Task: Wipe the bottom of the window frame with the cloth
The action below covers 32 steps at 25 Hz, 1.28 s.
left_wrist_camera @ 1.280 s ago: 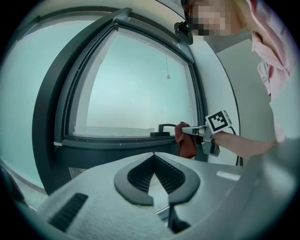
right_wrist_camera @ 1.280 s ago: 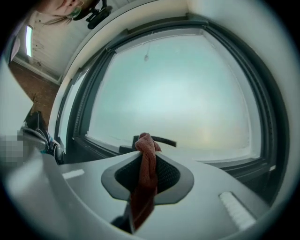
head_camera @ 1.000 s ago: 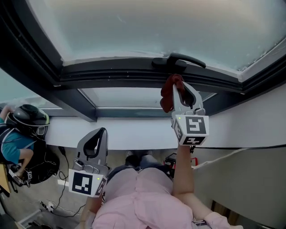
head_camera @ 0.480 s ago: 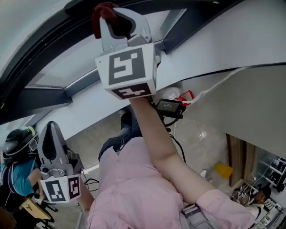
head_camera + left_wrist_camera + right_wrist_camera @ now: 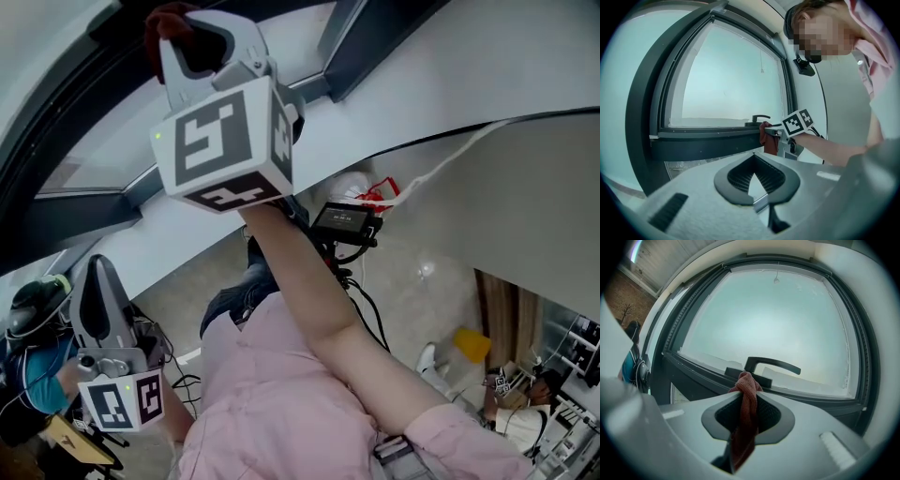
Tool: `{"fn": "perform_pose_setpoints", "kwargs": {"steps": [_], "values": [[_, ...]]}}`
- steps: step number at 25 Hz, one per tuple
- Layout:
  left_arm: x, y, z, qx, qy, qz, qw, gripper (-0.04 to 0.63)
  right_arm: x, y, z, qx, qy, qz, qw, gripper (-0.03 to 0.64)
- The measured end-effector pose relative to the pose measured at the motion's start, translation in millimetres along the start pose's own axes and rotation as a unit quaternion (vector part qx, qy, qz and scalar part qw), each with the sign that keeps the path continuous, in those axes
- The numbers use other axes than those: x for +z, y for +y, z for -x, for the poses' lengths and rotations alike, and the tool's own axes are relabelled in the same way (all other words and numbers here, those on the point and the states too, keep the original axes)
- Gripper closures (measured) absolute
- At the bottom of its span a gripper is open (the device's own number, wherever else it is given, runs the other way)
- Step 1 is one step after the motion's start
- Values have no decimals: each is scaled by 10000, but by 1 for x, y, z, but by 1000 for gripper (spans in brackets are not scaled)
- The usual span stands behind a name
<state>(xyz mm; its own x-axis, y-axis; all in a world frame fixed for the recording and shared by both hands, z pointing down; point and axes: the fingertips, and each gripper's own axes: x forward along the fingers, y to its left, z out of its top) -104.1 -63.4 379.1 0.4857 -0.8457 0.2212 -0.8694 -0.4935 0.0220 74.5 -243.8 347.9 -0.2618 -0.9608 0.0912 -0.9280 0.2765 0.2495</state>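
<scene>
A dark red cloth point(image 5: 747, 399) hangs bunched between the jaws of my right gripper point(image 5: 749, 385), which is shut on it. Its top sits just in front of the black window handle point(image 5: 773, 364) and the dark bottom rail of the window frame point(image 5: 698, 369). In the head view the right gripper point(image 5: 183, 28) is raised at upper left, with the cloth point(image 5: 167, 21) against the frame point(image 5: 66, 103). My left gripper point(image 5: 97, 272) hangs low at left, shut and empty point(image 5: 755, 159). From there I see the cloth point(image 5: 769, 143) at the frame point(image 5: 703, 135).
A white sill point(image 5: 450, 84) runs below the window. A black device with cables point(image 5: 342, 220) hangs near my right arm. A person in a helmet point(image 5: 33, 309) is at lower left, another person point(image 5: 534, 394) at lower right, and a yellow object point(image 5: 472, 345) lies on the floor.
The head view has swung and tilted, so the right gripper with the cloth now shows nearer and further up-left. The left gripper stays low at the left.
</scene>
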Motion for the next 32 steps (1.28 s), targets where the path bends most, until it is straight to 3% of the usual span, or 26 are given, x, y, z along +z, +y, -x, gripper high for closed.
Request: {"fn": "perform_pose_setpoints", "kwargs": {"steps": [32], "values": [[0, -6, 12, 175, -1, 51, 9998, 597, 2, 1, 2, 89, 87, 260, 9996, 558]]}}
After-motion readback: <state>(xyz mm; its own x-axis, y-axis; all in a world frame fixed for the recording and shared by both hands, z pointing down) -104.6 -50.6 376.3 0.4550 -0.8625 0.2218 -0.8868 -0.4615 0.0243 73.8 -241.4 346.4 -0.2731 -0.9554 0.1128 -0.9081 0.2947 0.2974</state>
